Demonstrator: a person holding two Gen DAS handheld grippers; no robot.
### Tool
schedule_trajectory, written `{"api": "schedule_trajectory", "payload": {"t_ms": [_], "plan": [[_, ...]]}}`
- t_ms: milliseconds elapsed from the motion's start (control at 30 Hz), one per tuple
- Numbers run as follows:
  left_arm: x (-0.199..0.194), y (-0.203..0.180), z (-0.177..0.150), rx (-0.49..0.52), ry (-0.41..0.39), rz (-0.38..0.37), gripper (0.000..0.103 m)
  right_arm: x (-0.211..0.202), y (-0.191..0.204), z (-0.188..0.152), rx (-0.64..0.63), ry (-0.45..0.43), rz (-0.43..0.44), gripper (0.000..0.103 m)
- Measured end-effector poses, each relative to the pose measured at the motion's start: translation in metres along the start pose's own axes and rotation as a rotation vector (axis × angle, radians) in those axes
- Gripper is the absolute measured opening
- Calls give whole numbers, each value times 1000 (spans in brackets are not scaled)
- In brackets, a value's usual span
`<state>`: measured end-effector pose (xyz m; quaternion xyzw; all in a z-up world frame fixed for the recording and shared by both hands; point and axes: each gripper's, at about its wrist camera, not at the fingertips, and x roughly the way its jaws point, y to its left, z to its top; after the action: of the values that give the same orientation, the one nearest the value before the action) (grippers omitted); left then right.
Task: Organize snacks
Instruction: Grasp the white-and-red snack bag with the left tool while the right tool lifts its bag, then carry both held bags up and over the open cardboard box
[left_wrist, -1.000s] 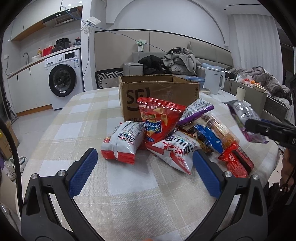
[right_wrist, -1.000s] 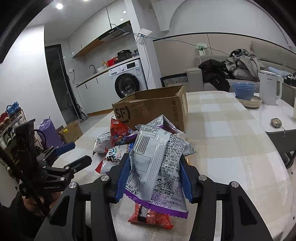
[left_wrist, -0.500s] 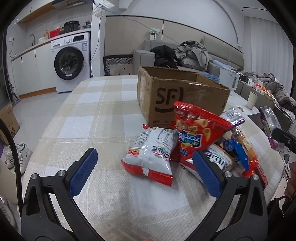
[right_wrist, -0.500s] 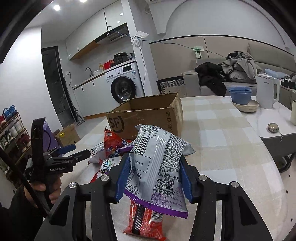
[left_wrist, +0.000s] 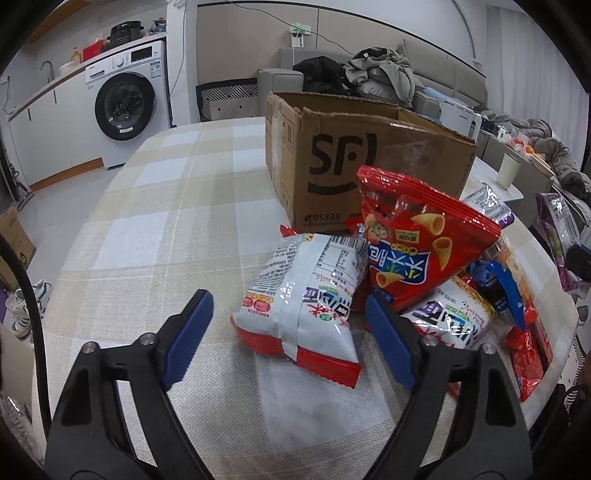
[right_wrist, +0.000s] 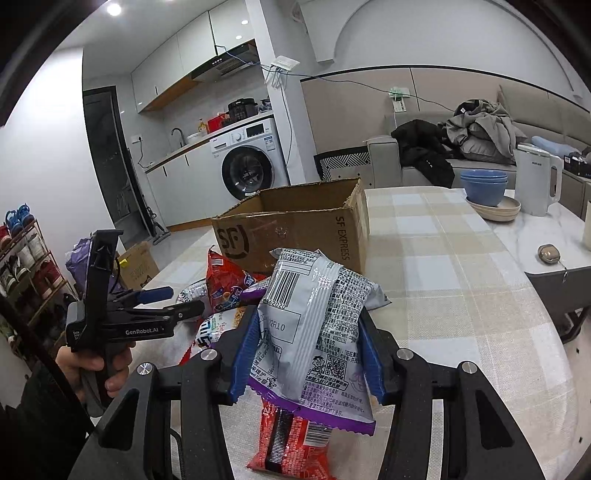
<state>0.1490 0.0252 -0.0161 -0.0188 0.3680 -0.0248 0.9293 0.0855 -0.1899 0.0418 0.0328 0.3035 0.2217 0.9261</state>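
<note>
A heap of snack bags lies on the checked tablecloth in front of an open cardboard box (left_wrist: 343, 162) (right_wrist: 295, 229). My left gripper (left_wrist: 286, 306) (right_wrist: 181, 301) hangs low over the heap's left end. Its jaws are closing around a white-and-red bag (left_wrist: 303, 295), and the blue pads stand just clear of the bag's sides. A red cone-snack bag (left_wrist: 417, 243) leans behind it. My right gripper (right_wrist: 308, 317) is shut on a silver-and-purple bag (right_wrist: 317, 332) (left_wrist: 554, 229), held above a small red packet (right_wrist: 288, 439).
The table (right_wrist: 443, 295) runs on bare to the right of the box. Blue bowls (right_wrist: 484, 184), a white kettle (right_wrist: 535, 184) and a small round object (right_wrist: 549, 253) sit on a side surface at far right. A washing machine (left_wrist: 129, 107) and a sofa piled with clothes (left_wrist: 376, 74) stand behind.
The left gripper has swung left and come lower and closer to the white-and-red bag, and its jaws have narrowed around it. The right gripper still holds the silver-and-purple bag in place.
</note>
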Motion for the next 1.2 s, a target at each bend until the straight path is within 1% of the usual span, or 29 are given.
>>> {"api": "schedule_trajectory", "payload": {"t_ms": [100,167,367,467,633,900,1200], "plan": [[5,-1,0,2,22,-22,69,0,0,0,1,3,1,51],[8,-1,0,2,29,-14,60,1,0,0,-1,5,0,51],[9,0,-1,-1,24,-15,56,1,1,0,-2,6,0,51],[3,0,-4,-7,20,-14,54,1,0,0,-2,4,-1,51],[-8,8,-11,-44,6,-10,54,0,-2,-2,1,1,-5,51],[-23,11,-18,-59,-25,-1,54,0,-4,-3,3,2,-8,51],[-54,13,-19,-73,-92,20,54,2,-7,-4,2,9,-13,51]]}}
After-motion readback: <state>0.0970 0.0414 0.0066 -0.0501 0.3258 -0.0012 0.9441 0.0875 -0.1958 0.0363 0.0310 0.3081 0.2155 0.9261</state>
